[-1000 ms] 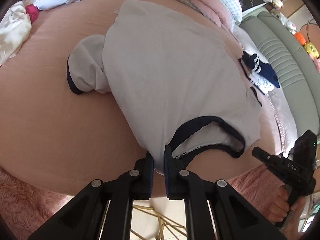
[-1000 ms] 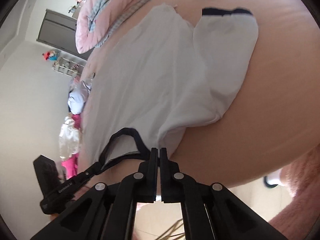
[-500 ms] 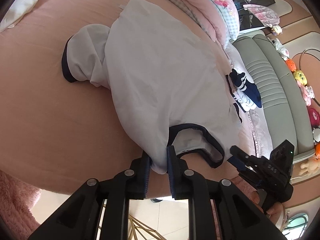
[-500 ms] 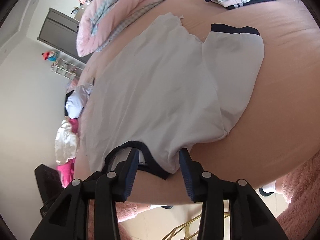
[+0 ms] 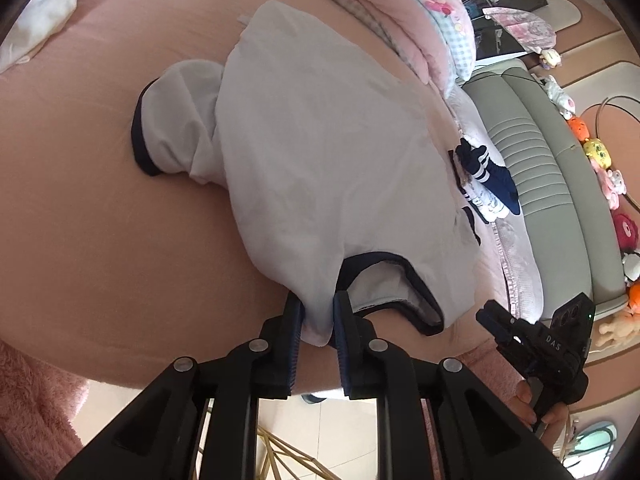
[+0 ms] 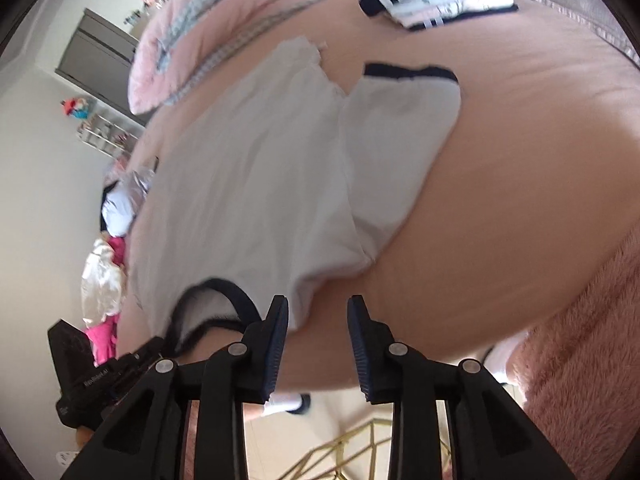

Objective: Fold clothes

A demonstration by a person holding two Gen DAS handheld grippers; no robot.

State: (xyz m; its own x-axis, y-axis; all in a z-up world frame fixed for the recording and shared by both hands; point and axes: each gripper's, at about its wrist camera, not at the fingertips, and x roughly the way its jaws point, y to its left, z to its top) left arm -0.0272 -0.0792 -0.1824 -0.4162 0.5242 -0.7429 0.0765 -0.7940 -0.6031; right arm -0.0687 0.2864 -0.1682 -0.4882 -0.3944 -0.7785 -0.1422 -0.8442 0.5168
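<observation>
Left wrist view: our left gripper [image 5: 316,320] is narrow, pads pinching the shoulder of the white T-shirt [image 5: 320,152] at lower centre, beside the navy collar [image 5: 392,280]; shirt lies flat on the pink bed [image 5: 80,208]. We'd keep that pinch firm. Right gripper [image 5: 496,320] sits lower right, clear of cloth. Folded navy-striped clothes [image 5: 484,188] right of the shirt limit the fold-over space. Right wrist view: the right gripper [image 6: 318,316] has just been closing from wide but stands parted, nothing pressed between; shirt edge [image 6: 296,312] touches its left finger. We'd regrip the shoulder evenly. Loose garments [image 6: 104,272] at left are well apart.
</observation>
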